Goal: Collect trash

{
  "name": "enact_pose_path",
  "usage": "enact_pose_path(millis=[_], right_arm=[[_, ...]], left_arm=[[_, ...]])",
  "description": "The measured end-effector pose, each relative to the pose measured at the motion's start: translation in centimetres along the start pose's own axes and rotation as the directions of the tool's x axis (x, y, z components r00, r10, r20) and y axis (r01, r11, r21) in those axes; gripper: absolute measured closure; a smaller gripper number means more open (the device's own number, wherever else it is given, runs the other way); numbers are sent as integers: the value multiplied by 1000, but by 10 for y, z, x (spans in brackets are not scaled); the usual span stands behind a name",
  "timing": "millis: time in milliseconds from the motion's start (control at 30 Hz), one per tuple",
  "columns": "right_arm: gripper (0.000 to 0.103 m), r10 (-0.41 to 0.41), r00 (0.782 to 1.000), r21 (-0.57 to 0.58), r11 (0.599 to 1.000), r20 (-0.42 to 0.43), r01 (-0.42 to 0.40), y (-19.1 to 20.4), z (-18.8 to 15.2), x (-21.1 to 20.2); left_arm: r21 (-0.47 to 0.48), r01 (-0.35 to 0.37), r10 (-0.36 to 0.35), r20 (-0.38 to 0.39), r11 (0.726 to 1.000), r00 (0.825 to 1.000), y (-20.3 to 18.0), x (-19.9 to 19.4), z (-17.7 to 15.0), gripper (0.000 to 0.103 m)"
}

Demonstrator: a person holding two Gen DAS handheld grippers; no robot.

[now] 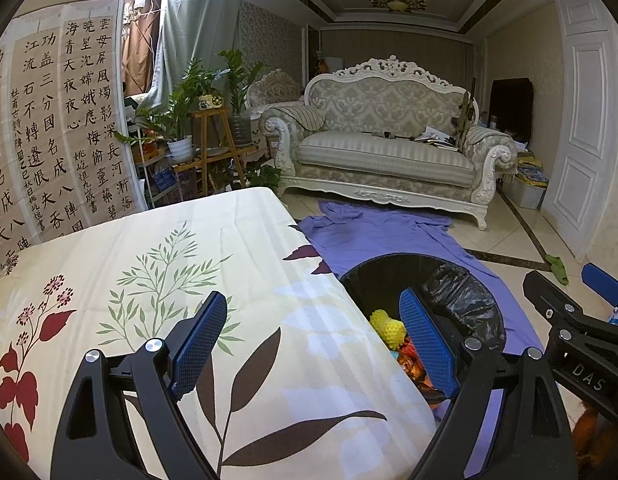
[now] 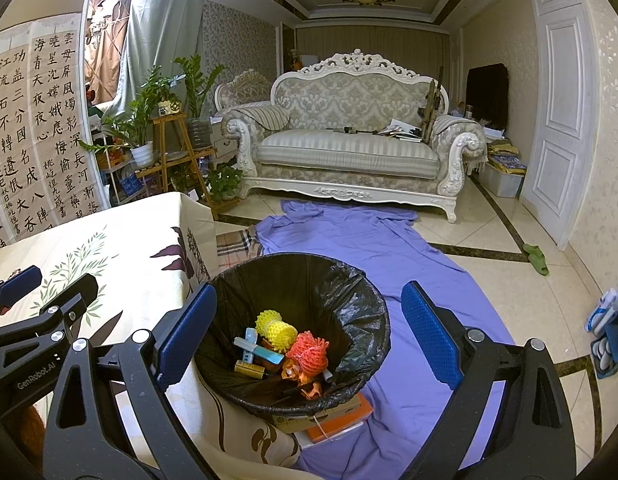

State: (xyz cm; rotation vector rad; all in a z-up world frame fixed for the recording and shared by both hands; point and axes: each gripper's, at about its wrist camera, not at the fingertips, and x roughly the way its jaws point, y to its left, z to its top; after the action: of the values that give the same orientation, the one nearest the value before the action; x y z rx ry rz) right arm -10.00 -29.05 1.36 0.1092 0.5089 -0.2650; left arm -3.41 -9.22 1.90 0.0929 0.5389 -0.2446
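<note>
A bin lined with a black bag [image 2: 357, 308] stands on the floor beside the table; it also shows in the left wrist view [image 1: 465, 292]. In it lie a yellow foam net [image 2: 275, 328], an orange foam net [image 2: 311, 354] and several small wrappers and boxes. My right gripper [image 2: 309, 336] is open and empty, held over the bin. My left gripper [image 1: 313, 344] is open and empty above the table's right edge. The right gripper [image 1: 573, 304] shows at the right of the left wrist view.
The table is covered by a cream floral cloth [image 1: 149, 272]. A purple sheet [image 2: 373, 248] lies on the tiled floor under the bin. Orange boxes [image 2: 333, 420] sit under the bin. A white sofa [image 2: 349, 148] stands beyond. Plants [image 2: 149, 120] stand at the left.
</note>
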Motion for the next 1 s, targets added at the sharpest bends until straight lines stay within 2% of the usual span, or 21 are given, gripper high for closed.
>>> enact_pose_path(millis=[400, 667, 1000], right_arm=[[12, 2, 1000, 1, 1000, 1, -2, 0, 0, 0], [12, 1, 1000, 0, 1000, 0, -1, 1, -1, 0], [12, 8, 1000, -9, 1000, -6, -8, 10, -3, 0]], left_arm=[[-15, 2, -2, 6, 1000, 1000, -11, -3, -5, 18], [-33, 47, -47, -11, 998, 999, -13, -5, -6, 18], [-19, 2, -2, 43, 1000, 999, -7, -10, -4, 18]])
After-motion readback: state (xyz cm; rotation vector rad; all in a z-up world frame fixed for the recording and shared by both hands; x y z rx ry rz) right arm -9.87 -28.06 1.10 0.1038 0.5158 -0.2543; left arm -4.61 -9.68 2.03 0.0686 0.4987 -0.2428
